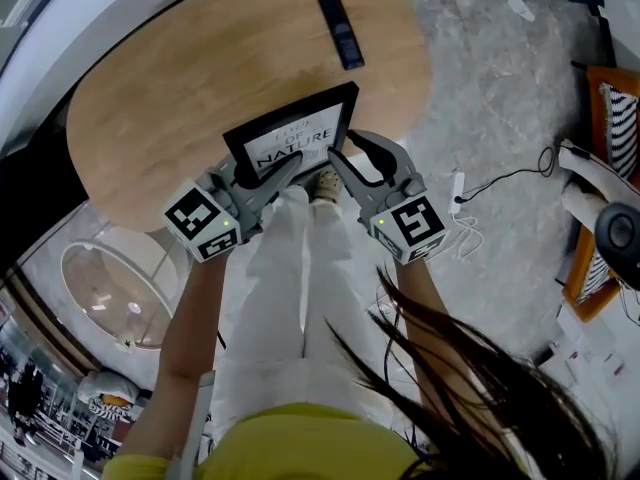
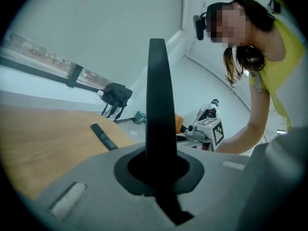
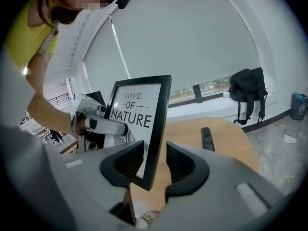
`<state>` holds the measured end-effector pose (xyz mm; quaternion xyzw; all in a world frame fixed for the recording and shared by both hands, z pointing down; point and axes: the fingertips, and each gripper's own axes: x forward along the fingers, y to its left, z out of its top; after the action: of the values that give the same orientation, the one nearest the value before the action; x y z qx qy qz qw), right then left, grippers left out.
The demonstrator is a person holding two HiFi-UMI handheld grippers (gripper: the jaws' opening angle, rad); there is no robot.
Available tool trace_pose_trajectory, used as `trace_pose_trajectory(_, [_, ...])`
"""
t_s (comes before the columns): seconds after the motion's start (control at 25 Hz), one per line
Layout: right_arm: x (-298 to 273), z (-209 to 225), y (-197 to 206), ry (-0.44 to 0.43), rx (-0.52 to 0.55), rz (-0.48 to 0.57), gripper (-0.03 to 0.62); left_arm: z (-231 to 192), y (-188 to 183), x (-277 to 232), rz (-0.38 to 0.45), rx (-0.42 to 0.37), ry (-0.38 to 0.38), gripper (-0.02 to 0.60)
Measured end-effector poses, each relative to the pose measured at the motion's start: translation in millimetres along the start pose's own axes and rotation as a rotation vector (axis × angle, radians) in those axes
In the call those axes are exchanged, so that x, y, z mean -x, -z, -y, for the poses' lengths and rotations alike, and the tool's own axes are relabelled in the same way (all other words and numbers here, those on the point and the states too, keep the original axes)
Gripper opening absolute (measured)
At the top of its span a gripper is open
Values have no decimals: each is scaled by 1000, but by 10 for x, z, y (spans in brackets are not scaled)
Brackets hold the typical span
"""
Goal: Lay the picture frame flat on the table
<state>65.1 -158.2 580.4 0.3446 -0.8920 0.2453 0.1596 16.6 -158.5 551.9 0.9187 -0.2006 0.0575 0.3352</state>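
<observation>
- Picture frame [image 1: 295,133]: black, rectangular, with a white print inside that reads "LOVE OF NATURE". It is at the near edge of the oval light-wood worktop [image 1: 180,88], just in front of the person.
- The picture frame [image 3: 139,124] is not flat. In the right gripper view it stands nearly upright and leans a little, with the printed face toward the person.
- I cannot tell whether its bottom edge rests on the wood.
- The left gripper [image 1: 285,168], grey with a marker cube, has its jaws closed together on the left side of the picture frame. In the left gripper view the frame [image 2: 160,105] shows edge-on, as a thin dark strip that rises out of the left gripper [image 2: 159,170].
- The right gripper [image 1: 345,150] is at the lower right corner of the frame. In its own view the right gripper [image 3: 155,165] has its jaws apart. The corner stands between the two dark pads, with a gap on the right side, so they do not press on it.
- A slim black remote control [image 1: 341,31] lies flat on the far part of the worktop, well apart from the frame.
- A black backpack [image 3: 248,93] stands on the sill at the window, beyond the worktop.
- The white trousers [image 1: 290,288] of the person are below the two grippers in the head view.
</observation>
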Motion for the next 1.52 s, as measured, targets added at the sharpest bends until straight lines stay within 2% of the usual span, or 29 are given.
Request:
trace_pose_trajectory(0.28, [33,-111,134,-92,-88,-2,87,21,146,44,-17,57,156,12])
trace_pose_trajectory(0.4, [60,-101,145,-93,-112,4,77,4,208,42,-32,78,173,12])
trace_pose_trajectory(0.56, [46,-36,214,-44,-109,-20,74,-66,302,-12,-39,122,128,22])
trace_pose_trajectory(0.76, [67,97,332,21,-182,-1,71,-132,330,-87,8,182,91,113])
trace_pose_trajectory(0.84, [82,145,384,42,-209,5,71,-169,377,-116,-4,187,64,160])
trace_pose_trajectory(1.0, [105,220,492,77,-263,3,71,-286,503,-120,-21,218,-13,190])
trace_pose_trajectory(1.2, [66,298,681,117,-317,-26,71,-498,733,-40,-3,327,-118,190])
trace_pose_trajectory(1.44, [24,304,837,140,-386,-40,69,-525,908,0,0,413,-166,189])
trace_pose_trajectory(1.52, [4,303,887,131,-402,-40,67,-558,903,18,29,453,-165,99])
